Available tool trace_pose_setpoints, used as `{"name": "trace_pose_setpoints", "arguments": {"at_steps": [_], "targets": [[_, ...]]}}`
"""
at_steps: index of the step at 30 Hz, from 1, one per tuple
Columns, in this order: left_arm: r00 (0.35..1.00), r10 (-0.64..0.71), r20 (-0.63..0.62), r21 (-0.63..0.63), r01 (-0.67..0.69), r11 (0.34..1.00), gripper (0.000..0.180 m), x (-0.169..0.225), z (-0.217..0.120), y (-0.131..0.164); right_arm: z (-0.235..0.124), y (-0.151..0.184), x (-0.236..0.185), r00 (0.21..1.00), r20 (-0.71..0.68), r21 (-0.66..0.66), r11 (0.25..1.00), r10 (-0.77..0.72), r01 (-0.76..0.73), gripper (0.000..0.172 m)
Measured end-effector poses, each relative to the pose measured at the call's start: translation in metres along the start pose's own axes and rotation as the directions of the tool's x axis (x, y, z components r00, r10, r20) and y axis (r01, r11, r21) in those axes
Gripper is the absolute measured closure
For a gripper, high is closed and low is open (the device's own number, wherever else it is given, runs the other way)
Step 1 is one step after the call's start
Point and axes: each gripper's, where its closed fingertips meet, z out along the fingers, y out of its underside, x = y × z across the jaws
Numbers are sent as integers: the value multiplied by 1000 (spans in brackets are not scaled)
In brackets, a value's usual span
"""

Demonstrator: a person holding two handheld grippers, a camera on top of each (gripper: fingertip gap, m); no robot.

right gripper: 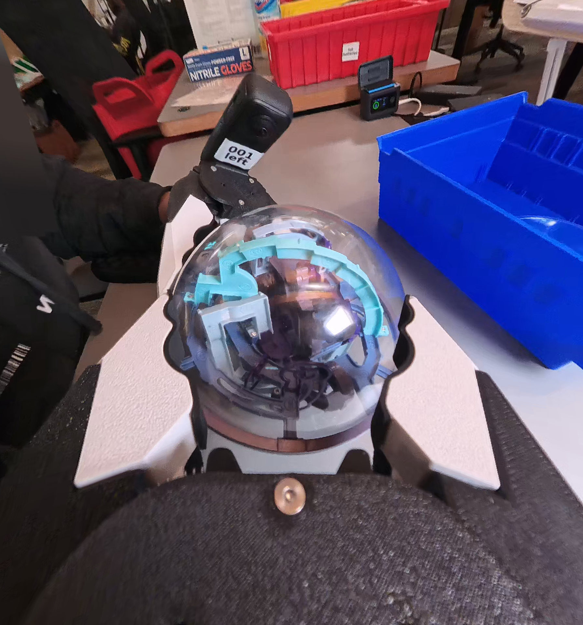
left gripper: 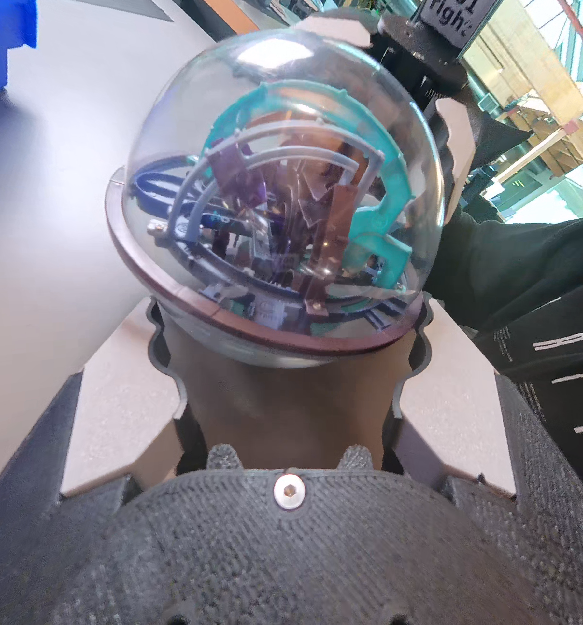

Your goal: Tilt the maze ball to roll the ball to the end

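The maze ball is a clear sphere with teal, grey, purple and brown tracks inside and a brown ring around its middle. It is held up over the table between both grippers. My left gripper is shut on its lower part, with the fingertips against the shell under the ring. My right gripper is shut on the maze ball from the opposite side, with its wavy black pads pressing on both flanks. Each gripper shows behind the ball in the other's view. I cannot make out the small rolling ball inside.
A blue bin stands on the pale table to the right; it also shows in the left wrist view. A red bin, a glove box and a small charger case sit farther back. A person's dark sleeve is at the left.
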Motion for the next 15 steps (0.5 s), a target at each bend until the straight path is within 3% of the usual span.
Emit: {"name": "trace_pose_setpoints", "arguments": {"at_steps": [9, 15], "targets": [[985, 149, 89, 106, -158, 982, 42, 2, -6, -26, -21, 28, 3, 998, 10, -47, 997, -56, 57, 46], [938, 304, 165, 37, -313, 949, 42, 4, 0, -38, -25, 40, 6, 983, -73, -45, 985, -169, 166, 45]]}}
